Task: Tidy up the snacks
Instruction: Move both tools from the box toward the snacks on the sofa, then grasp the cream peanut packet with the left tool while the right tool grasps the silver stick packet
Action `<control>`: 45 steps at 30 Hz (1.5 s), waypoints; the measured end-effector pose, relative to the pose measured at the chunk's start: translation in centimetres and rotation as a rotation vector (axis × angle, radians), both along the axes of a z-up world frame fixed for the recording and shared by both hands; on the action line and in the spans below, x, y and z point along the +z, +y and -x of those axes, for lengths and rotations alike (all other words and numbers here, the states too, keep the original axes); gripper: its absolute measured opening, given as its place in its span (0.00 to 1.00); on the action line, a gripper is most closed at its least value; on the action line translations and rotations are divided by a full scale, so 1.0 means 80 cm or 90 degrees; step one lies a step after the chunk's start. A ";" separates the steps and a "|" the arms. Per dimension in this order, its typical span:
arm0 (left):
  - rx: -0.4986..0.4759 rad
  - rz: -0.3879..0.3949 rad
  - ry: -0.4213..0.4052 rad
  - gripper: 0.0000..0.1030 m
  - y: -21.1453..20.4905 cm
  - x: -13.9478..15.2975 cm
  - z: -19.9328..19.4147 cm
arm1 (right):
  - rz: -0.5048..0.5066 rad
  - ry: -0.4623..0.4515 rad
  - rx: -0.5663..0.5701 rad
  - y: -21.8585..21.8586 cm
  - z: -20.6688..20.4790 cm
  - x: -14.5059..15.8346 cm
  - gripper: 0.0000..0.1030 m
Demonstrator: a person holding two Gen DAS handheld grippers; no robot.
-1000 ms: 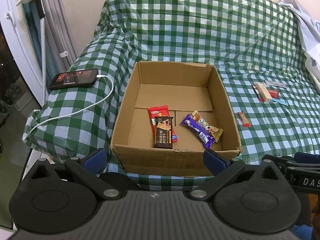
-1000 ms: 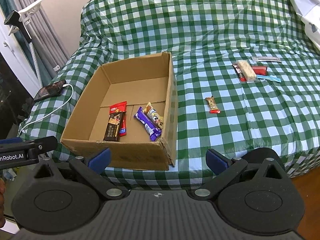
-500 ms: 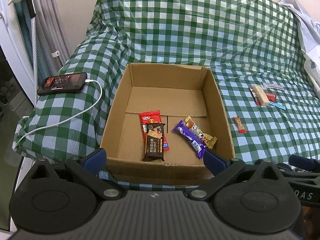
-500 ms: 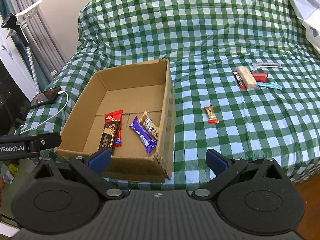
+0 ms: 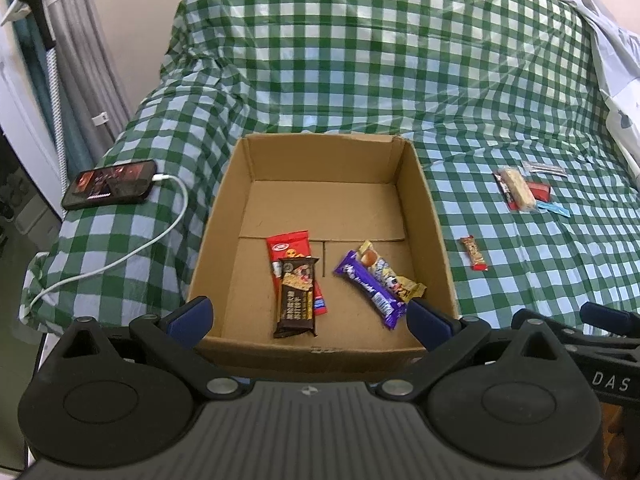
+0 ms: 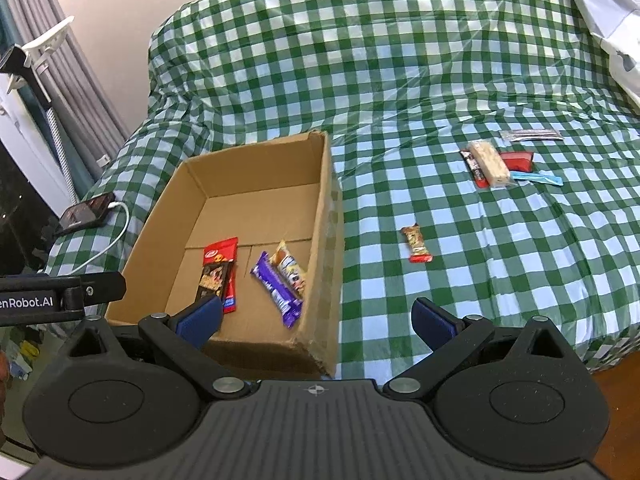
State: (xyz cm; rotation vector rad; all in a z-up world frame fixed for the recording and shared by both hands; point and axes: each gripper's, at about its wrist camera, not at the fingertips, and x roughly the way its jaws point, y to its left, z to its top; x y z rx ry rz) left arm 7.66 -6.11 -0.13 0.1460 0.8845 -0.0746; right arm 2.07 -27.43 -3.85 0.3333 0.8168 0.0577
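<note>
Box: cardboard box (image 6: 256, 208) on the bed, four bars inside.
Next snack: small bar (image 6: 416, 245) on the checked cover – right of the box, long axis running away from the camera.
Right gripper (image 6: 316, 318): jaws wide, empty – nearer.
Left gripper (image 5: 308, 316): spread, empty, over the box.

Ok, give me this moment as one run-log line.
left gripper: open, empty | right gripper: open, empty | cardboard box: four snacks inside | small bar and snack pile: on bed

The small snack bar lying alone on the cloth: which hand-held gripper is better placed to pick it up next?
Probably the right hand-held gripper: open and empty, with the small snack bar ahead. The left hand-held gripper faces the cardboard box.
</note>
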 end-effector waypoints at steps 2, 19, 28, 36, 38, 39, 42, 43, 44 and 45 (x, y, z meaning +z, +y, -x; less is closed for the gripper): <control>-0.011 -0.003 0.001 1.00 -0.012 0.000 -0.006 | 0.002 -0.004 -0.008 -0.009 -0.002 0.000 0.97; -0.153 0.017 0.055 1.00 -0.207 -0.025 -0.146 | 0.063 -0.017 -0.203 -0.204 -0.057 -0.042 0.97; -0.195 0.034 0.144 1.00 -0.391 -0.114 -0.301 | 0.096 0.021 -0.282 -0.330 -0.115 -0.111 0.97; -0.197 0.017 0.227 0.95 -0.522 -0.235 -0.406 | 0.096 0.040 -0.302 -0.408 -0.160 -0.171 0.97; -0.196 0.009 0.248 0.86 -0.538 -0.260 -0.421 | 0.100 0.037 -0.304 -0.427 -0.172 -0.180 0.97; -0.193 0.007 0.261 0.81 -0.545 -0.273 -0.429 | 0.104 0.036 -0.305 -0.435 -0.178 -0.184 0.97; -0.186 0.037 0.292 0.79 -0.554 -0.292 -0.442 | 0.115 0.030 -0.306 -0.452 -0.196 -0.193 0.97; -0.188 0.033 0.296 0.79 -0.559 -0.296 -0.446 | 0.118 0.028 -0.304 -0.455 -0.200 -0.195 0.97; -0.192 0.027 0.296 0.79 -0.563 -0.299 -0.447 | 0.122 0.028 -0.302 -0.457 -0.204 -0.197 0.97; -0.194 0.022 0.298 0.79 -0.564 -0.303 -0.449 | 0.125 0.027 -0.300 -0.460 -0.209 -0.199 0.97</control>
